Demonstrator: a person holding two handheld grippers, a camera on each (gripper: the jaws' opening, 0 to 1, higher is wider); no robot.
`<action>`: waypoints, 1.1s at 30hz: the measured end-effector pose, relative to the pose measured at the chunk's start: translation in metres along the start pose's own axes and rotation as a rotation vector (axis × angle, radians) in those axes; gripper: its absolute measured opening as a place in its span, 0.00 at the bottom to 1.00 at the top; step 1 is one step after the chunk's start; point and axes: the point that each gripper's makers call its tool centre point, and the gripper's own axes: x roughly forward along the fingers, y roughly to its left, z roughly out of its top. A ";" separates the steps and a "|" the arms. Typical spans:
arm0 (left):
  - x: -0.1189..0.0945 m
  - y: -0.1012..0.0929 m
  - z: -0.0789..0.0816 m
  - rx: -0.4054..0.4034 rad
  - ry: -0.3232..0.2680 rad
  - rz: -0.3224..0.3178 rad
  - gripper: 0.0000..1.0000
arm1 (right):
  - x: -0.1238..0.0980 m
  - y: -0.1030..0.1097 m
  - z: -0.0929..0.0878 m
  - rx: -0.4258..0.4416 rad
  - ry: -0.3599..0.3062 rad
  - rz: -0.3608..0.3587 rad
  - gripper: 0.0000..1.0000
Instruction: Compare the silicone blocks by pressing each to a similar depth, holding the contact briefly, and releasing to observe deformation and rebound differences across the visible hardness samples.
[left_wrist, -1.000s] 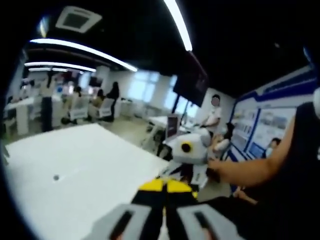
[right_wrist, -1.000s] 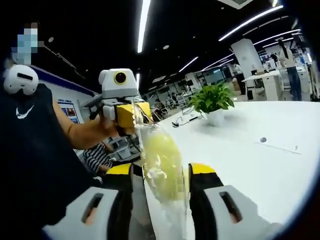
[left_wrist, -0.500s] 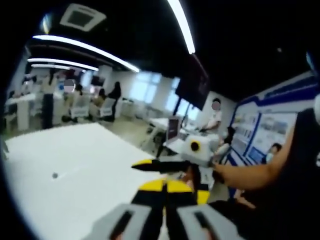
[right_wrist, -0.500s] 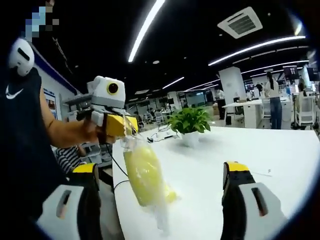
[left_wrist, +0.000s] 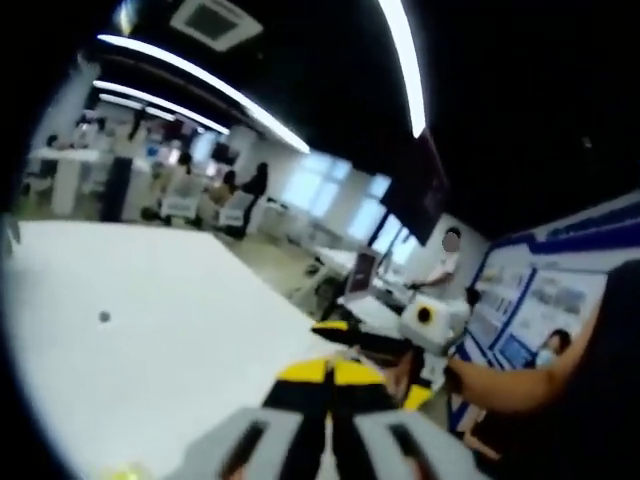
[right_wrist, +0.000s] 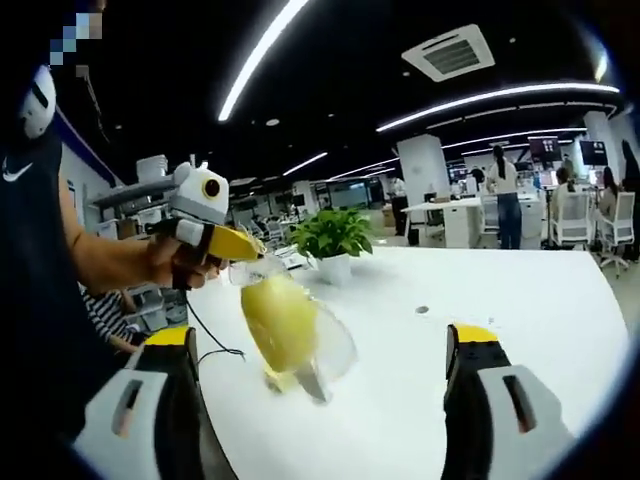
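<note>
A: Silicone block (right_wrist: 278, 322), the yellow one: where is it?

B: It sits inside a clear bag (right_wrist: 318, 352), seen in the right gripper view. The bag hangs down from the left gripper (right_wrist: 238, 248), over the near part of the white surface (right_wrist: 530, 320). Whether the bag's lower end touches the surface cannot be told.

A: How do the left gripper's jaws stand?

B: They are closed. In the left gripper view the two yellow tips meet with no gap between them. In the right gripper view the neck of the bag runs up into those yellow tips, so they pinch the bag at its top, with the block hanging below them.

A: And the right gripper (right_wrist: 320, 338)?

B: Its jaws are spread wide, one at each side of the right gripper view, and they hold nothing. The bag and block hang between them and further off, touching neither jaw.

A: Who carries the left gripper?

B: A person's bare forearm (right_wrist: 110, 265) reaches to it from the left of the right gripper view, beside a dark sleeveless top.

A: Anything else on the surface?

B: A potted plant (right_wrist: 330, 240) in a white pot stands behind the bag, well apart from it. Beyond lies an open office with desks, chairs and long ceiling lights (right_wrist: 262, 48).
</note>
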 end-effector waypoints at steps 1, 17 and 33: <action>0.002 0.001 -0.003 -0.007 -0.001 0.001 0.00 | -0.003 -0.002 -0.003 -0.006 -0.005 -0.012 0.96; 0.037 0.014 -0.061 -0.132 -0.007 -0.002 0.00 | -0.049 -0.037 -0.084 0.111 -0.001 -0.247 0.96; 0.052 0.039 -0.110 -0.285 0.009 0.020 0.00 | -0.058 -0.035 -0.110 0.128 0.043 -0.276 0.96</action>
